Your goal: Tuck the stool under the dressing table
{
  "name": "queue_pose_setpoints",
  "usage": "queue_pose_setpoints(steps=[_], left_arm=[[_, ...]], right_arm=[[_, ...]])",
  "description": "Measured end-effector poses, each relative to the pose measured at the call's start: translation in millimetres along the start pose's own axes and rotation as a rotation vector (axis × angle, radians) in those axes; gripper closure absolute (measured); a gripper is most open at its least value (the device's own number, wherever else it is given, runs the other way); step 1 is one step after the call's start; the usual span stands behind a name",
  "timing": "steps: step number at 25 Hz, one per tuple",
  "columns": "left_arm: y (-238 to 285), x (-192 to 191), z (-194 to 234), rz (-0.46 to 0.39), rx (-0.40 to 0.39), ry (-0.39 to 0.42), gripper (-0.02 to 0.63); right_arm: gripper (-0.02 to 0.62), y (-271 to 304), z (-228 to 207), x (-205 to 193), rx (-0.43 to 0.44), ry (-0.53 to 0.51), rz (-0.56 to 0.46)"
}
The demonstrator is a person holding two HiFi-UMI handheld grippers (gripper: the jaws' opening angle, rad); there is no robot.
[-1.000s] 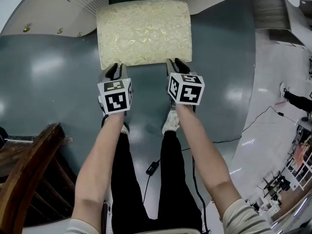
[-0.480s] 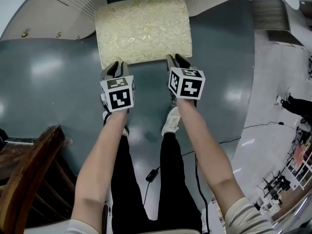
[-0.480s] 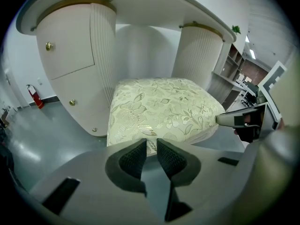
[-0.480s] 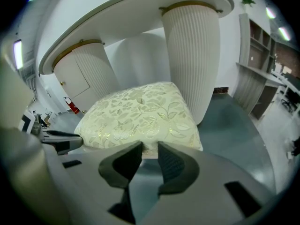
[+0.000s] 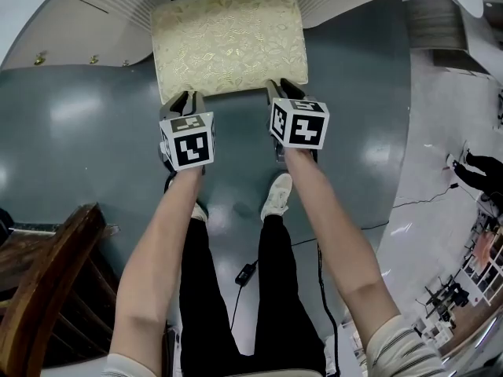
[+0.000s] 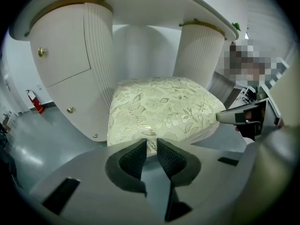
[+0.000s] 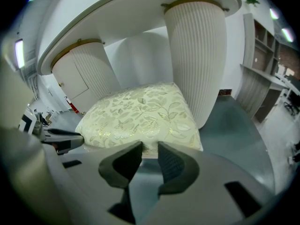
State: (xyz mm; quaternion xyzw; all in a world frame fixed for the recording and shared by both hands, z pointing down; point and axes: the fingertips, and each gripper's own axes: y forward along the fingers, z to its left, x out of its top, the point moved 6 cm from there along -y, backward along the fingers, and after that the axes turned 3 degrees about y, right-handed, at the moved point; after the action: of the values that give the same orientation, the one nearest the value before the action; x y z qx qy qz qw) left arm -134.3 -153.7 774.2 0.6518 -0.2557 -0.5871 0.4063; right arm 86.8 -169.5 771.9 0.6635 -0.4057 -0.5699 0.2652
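The stool (image 5: 228, 42) has a cream cushion with a gold floral pattern and stands in the gap between the white dressing table's (image 5: 86, 22) two ribbed pedestals. Its far end lies under the tabletop (image 6: 140, 3). My left gripper (image 5: 189, 98) is shut on the left part of the cushion's near edge, and my right gripper (image 5: 279, 89) on the right part. In the left gripper view the cushion (image 6: 159, 107) edge sits pinched between the jaws of the left gripper (image 6: 151, 146). In the right gripper view the cushion (image 7: 140, 114) edge sits between the narrowly parted jaws of the right gripper (image 7: 150, 149).
A dark wooden piece of furniture (image 5: 47, 289) stands at the lower left. A black cable (image 5: 247, 272) lies on the grey floor by the person's feet. Grey shelving (image 7: 262, 55) stands right of the table. Another person (image 5: 475, 167) is far right.
Both grippers and the stool have moved away from me, so more of the cushion lies between the pedestals. The person has stepped forward.
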Motion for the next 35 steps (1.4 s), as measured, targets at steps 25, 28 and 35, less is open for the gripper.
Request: queue_pose_setpoints(steps=[25,28,35], left_arm=[[11,-4,-3,0.018,-0.010,0.005,0.538],[13,-4,-3,0.025,-0.013,0.003,0.538],[4,-1,-8,0.028,-0.020,0.003,0.538]], right_arm=[[0.483,9,-3,-1,-0.006,-0.062,0.018],[0.482,11,-4,0,-0.004,-0.064,0.023],[0.483,2,-4,3,0.001,-0.071,0.020]])
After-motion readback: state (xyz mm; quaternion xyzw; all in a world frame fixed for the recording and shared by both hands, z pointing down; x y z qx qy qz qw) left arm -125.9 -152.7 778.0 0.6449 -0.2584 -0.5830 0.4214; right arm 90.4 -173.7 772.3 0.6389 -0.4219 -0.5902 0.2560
